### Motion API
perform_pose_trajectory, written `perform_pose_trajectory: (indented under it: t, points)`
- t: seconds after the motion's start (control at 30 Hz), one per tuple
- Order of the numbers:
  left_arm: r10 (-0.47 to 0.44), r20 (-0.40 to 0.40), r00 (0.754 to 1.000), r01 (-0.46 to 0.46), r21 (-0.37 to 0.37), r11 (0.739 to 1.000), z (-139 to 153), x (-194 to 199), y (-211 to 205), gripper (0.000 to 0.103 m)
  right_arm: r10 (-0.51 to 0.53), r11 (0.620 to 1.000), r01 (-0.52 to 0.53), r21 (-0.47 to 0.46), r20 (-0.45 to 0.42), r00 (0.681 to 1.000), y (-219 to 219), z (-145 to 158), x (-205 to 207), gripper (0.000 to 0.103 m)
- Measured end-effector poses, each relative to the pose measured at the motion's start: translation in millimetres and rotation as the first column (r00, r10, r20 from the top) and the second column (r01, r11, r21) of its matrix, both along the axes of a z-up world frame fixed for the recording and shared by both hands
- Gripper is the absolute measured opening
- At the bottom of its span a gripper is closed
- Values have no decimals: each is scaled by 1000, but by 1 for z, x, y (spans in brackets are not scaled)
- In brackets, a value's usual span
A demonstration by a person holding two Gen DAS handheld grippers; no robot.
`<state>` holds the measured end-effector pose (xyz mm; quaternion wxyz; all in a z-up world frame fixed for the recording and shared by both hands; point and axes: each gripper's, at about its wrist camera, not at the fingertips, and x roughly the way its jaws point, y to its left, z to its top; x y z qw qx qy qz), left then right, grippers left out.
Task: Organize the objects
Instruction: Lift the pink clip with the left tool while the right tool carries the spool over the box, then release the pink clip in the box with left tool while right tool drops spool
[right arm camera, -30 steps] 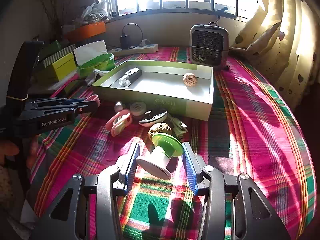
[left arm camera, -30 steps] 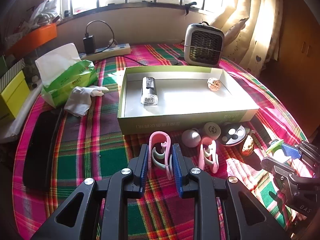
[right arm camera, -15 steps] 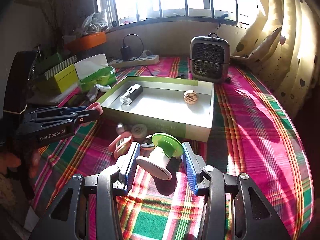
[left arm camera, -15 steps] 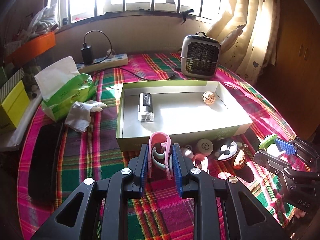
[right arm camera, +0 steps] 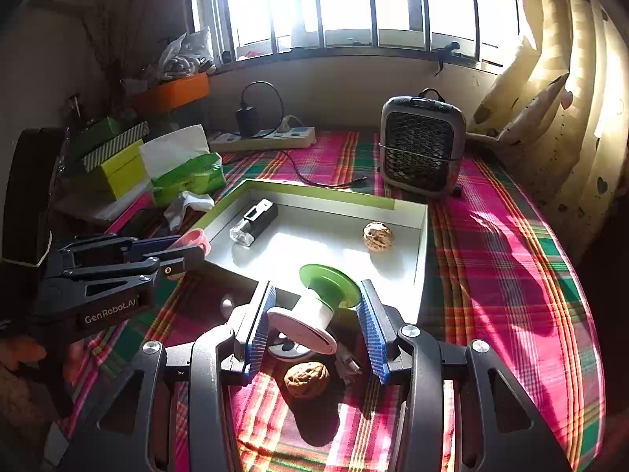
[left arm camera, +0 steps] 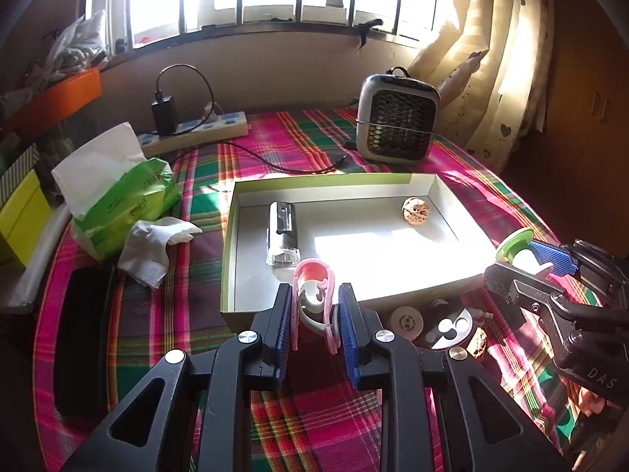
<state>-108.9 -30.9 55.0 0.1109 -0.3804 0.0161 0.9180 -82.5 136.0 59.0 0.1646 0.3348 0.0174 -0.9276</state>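
Plaid-covered worktop (left arm camera: 188,314) under a barred window: green-rimmed tray (left arm camera: 232,236) at centre holding a flashlight (left arm camera: 281,234) and walnut (left arm camera: 415,209). Left tool (left arm camera: 314,306) pinches a pink clip (left arm camera: 314,295) at the tray's 6 o'clock edge; right tool (right arm camera: 314,310) clamps a green-and-white spool (right arm camera: 314,306) at the tray's 5 o'clock corner.

Two walnuts (right arm camera: 378,236) (right arm camera: 306,379): one in the single tray (right arm camera: 422,236) at 1 o'clock, one outside it at 6. Two pink clips, one (left arm camera: 315,295) visible here, one flashlight (left arm camera: 281,233), one green-and-white spool (right arm camera: 314,306), one heater (right arm camera: 421,143), one tissue pack (left arm camera: 118,200), two tools (left arm camera: 314,312) (right arm camera: 314,314).
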Motion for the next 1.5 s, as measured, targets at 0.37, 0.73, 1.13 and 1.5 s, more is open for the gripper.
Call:
perform_pose_trajectory:
  t: [0.37,0.73,1.13,1.5]
  points:
    - [1,-1,1000,-1,14,1000,-1,-31,2,21,0,1000,0,13,15,1000,-6,-3,-42,44]
    - [1,20,1000,-1,15,1000,-11,-53,2,21,-4,999,2,43,49,999,-13,-12,-89,44]
    - [-26,47,999,25,20,1000,-24,-70,13,21,4,997,-11,71,111,994,-17,-25,-132,44]
    - [-40,76,996,40,7,999,-36,-81,16,21,46,994,-59,90,136,990,-29,-35,-142,44]
